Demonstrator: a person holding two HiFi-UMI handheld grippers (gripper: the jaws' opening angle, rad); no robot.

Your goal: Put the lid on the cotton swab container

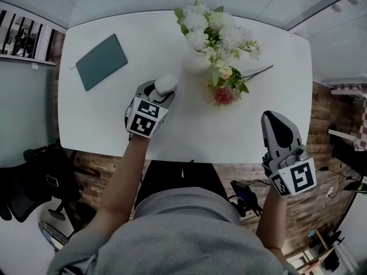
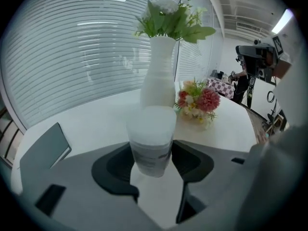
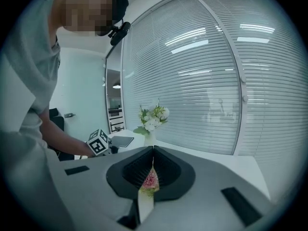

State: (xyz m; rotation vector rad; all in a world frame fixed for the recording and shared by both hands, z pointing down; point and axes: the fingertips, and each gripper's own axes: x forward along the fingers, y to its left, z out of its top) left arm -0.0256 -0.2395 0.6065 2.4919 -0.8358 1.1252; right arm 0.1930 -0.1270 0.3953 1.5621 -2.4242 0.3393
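Observation:
The cotton swab container is a frosted white cylinder with a printed label, and its top looks closed by a white lid. It stands upright between the jaws of my left gripper, whose pads press on both its sides. From the head view, this left gripper holds the container over the table's middle, just left of the vase. My right gripper hangs at the table's front right edge. In its own view, the right gripper is shut with nothing in it.
A white vase of white flowers stands at the back of the white table. A small pink and yellow bouquet lies beside it. A teal notebook lies at the back left. A black chair stands off the table's left.

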